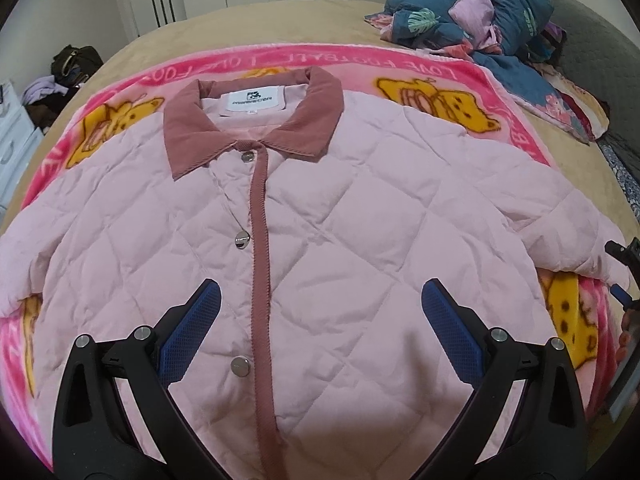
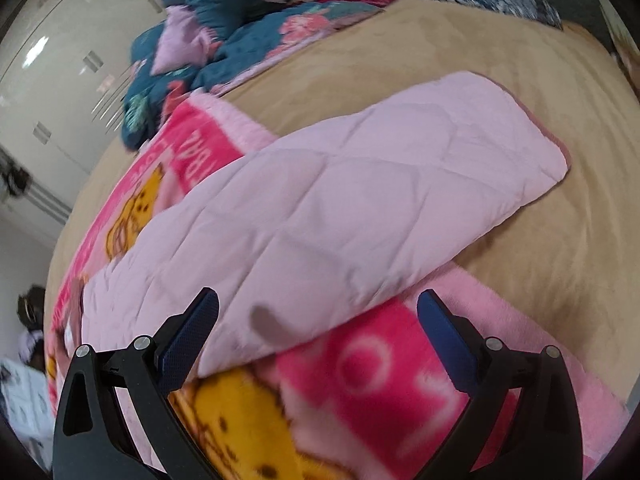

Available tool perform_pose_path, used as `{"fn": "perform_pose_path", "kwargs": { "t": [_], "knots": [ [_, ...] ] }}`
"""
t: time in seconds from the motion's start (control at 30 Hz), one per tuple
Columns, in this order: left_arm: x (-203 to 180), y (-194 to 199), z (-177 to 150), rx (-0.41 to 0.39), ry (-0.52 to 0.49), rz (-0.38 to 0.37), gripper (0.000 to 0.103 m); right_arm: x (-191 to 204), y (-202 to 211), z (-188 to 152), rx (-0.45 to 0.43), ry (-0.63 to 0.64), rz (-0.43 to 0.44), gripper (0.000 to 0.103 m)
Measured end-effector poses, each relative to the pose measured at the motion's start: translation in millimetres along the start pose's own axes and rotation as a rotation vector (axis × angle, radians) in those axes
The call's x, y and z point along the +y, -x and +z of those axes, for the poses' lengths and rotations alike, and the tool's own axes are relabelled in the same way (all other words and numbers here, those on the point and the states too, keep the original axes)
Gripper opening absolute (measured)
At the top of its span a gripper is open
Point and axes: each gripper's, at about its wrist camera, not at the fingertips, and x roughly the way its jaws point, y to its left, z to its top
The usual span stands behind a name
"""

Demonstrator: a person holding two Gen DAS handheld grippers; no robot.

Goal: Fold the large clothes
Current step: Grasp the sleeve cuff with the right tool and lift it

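A pink quilted jacket (image 1: 320,220) is lying face up, buttoned, on a pink blanket (image 1: 420,68) spread over the bed (image 1: 260,24). The left tongs (image 1: 320,312) are hovering apart above its near hem; the right tongs (image 2: 318,320) are gaping over its right sleeve (image 2: 340,208).

Quilted pink jacket (image 1: 320,240): front up, buttoned, sleeves spread to both sides, dusty-rose corduroy collar (image 1: 256,120) at the far end, white label inside the neck. Three metal snaps (image 1: 242,239) beside the rose placket. Beneath it: pink cartoon-bear blanket (image 1: 424,92) on a tan bedspread (image 1: 240,28). Far right: crumpled blue floral quilt (image 1: 480,12). Left gripper (image 1: 320,320): blue-padded fingers wide apart, hovering over the jacket's lower front. Right gripper (image 1: 624,276): partly visible at the right edge.
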Motion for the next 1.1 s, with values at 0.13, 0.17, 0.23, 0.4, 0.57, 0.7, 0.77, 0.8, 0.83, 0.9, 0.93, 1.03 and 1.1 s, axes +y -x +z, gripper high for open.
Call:
{"fn": "perform_pose_path", "kwargs": {
  "t": [0.13, 0.17, 0.23, 0.4, 0.57, 0.7, 0.77, 0.8, 0.83, 0.9, 0.93, 1.03, 1.1],
  "knots": [
    [5.8, -3.9, 0.7, -0.002, 0.016, -0.006, 0.094, -17.7, -12.2, 10.3, -0.003, -0.074, -0.017, 0.099],
    [8.0, -4.6, 1.2, -0.002, 0.021, -0.013, 0.094, -23.0, -15.5, 12.5, -0.001, -0.100, -0.007, 0.099],
    [13.0, -6.2, 2.7, -0.001, 0.031, -0.014, 0.094, -33.6, -22.3, 17.7, 0.002, -0.153, 0.001, 0.099],
    [29.7, -7.3, 8.0, 0.008, 0.063, -0.007, 0.094, -65.7, -39.9, 32.2, -0.019, -0.297, 0.028, 0.099],
    [49.4, 1.1, 12.6, 0.000, 0.101, 0.003, 0.094, -84.4, -41.6, 47.7, -0.099, -0.332, 0.051, 0.083],
    [65.6, 10.8, 16.2, 0.003, 0.120, 0.014, 0.094, -94.0, -39.7, 56.1, -0.086, -0.379, 0.079, 0.050],
    [73.9, 16.3, 18.9, 0.011, 0.129, 0.014, 0.094, -90.4, -33.2, 60.7, -0.096, -0.358, 0.087, 0.041],
    [77.4, 19.2, 19.6, 0.013, 0.134, 0.015, 0.094, -86.4, -30.1, 62.6, -0.104, -0.342, 0.093, 0.031],
    [81.8, 23.7, 20.9, 0.010, 0.139, 0.014, 0.094, -79.2, -21.5, 66.5, -0.124, -0.311, 0.109, 0.027],
    [88.6, 31.5, 24.2, 0.000, 0.139, 0.016, 0.094, -67.6, -7.9, 70.9, -0.151, -0.271, 0.135, 0.022],
    [91.2, 34.6, 25.9, -0.003, 0.136, 0.023, 0.094, -57.9, 1.2, 74.6, -0.168, -0.245, 0.154, 0.020],
    [98.9, 46.9, 32.3, -0.023, 0.134, 0.040, 0.094, -28.2, 26.6, 82.8, -0.205, -0.171, 0.205, 0.018],
    [103.0, 54.8, 36.5, -0.035, 0.139, 0.040, 0.094, -1.8, 45.7, 87.6, -0.231, -0.103, 0.251, 0.018]
  ]
}}
